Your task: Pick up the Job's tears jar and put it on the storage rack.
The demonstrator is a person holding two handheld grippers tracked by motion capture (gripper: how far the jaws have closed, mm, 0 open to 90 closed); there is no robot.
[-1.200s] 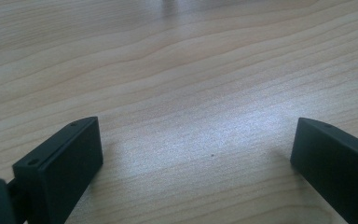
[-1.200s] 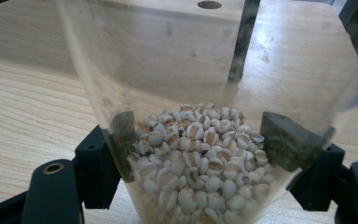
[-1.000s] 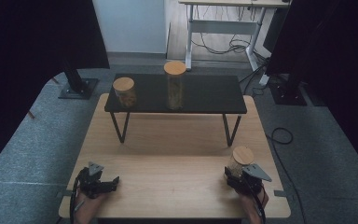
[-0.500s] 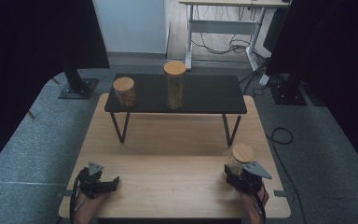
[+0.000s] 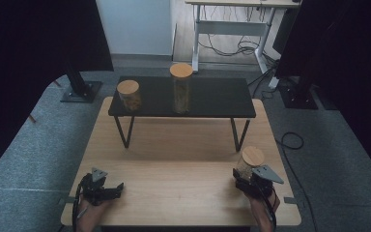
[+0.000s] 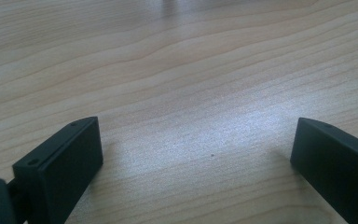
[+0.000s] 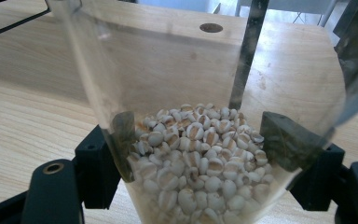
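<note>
Three wooden-lidded jars stand here: a short one (image 5: 129,94) and a tall one (image 5: 181,87) on the black shelf (image 5: 212,99), and a third jar (image 5: 249,162) on the counter (image 5: 174,169), in front of the shelf's right leg. The left gripper (image 5: 117,188) rests before the shelf's left end, jaws spread wide over bare wood. The right gripper (image 7: 200,154) pinches the third jar, clear glass partly filled with pale grains.

- Two black claws, left claw (image 5: 107,189) and right claw (image 5: 248,180), each hand-held.
- Grey three-cornered plate atop each, pale against the black body.
- Jaws blocky, matte black, flat-faced, with small round screw holes along the upper edges.
- Larger brass-ringed hole on a black arm beside the jaws.
- Thin black cable trailing back from each.
- Bare forearms, no sleeve in sight.
</note>
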